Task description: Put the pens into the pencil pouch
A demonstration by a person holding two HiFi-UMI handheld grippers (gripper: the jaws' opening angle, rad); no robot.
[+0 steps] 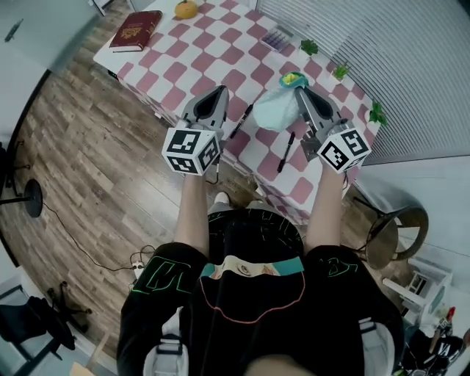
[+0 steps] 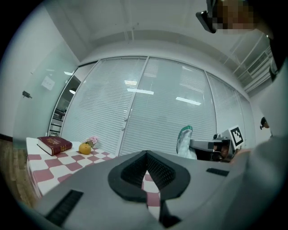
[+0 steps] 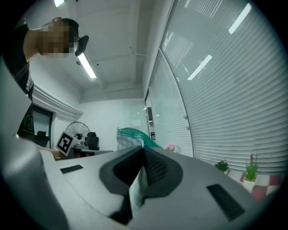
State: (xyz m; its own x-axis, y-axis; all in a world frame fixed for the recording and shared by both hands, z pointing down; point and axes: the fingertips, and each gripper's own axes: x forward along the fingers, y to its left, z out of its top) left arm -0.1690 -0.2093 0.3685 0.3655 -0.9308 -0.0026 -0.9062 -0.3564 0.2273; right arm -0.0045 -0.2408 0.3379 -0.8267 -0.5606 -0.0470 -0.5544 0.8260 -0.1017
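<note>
Left claw (image 1: 219, 90) clenched on nothing, right claw (image 1: 300, 89) grasping pencil pouch (image 1: 276, 110) over checkered counter (image 1: 205, 44), black pen (image 1: 241, 121) at pouch's eight o'clock, second pen (image 1: 286, 152) at six.

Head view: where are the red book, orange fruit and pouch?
Dark red book (image 1: 136, 31): head view, cover's middle.
Round orange fruit (image 1: 186, 9): head view, its middle.
Pale blue fabric pouch (image 1: 275, 110): head view, its side.

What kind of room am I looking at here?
Most likely an office room, not a home: long slatted blinds along one wall, a standing fan and a desk chair in the background, and a table with a pink checked cloth on a wood-plank floor.
</note>
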